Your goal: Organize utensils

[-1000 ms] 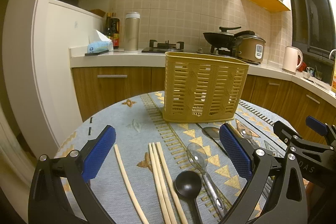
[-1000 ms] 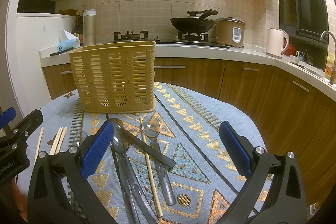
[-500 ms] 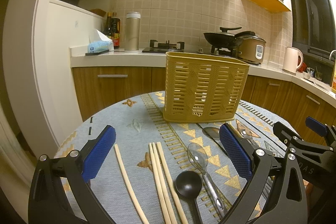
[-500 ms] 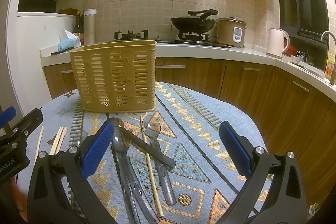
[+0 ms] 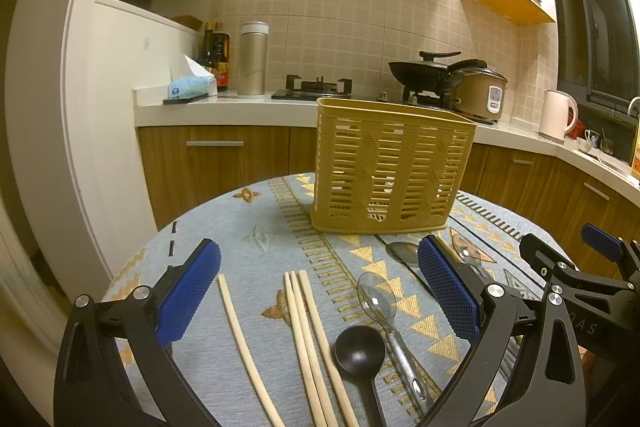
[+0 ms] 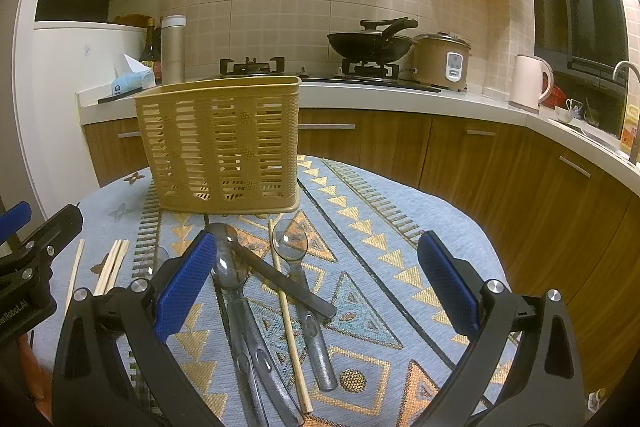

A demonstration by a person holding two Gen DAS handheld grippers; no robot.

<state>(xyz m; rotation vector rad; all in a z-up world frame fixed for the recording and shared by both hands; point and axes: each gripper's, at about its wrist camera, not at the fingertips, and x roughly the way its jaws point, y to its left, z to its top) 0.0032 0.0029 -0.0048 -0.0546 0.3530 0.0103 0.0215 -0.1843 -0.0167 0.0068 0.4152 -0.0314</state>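
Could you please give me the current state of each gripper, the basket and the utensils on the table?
left gripper: open, holding nothing.
right gripper: open, holding nothing.
yellow basket: upright on the table; no utensils showing through its slats.
chopsticks: lying flat on the cloth, loose.
black spoon: lying flat, bowl up.
clear spoons: lying in a loose pile with a single chopstick.

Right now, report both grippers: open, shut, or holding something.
Left gripper: open, holding nothing, above the chopsticks.
Right gripper: open, holding nothing, above the clear spoons.
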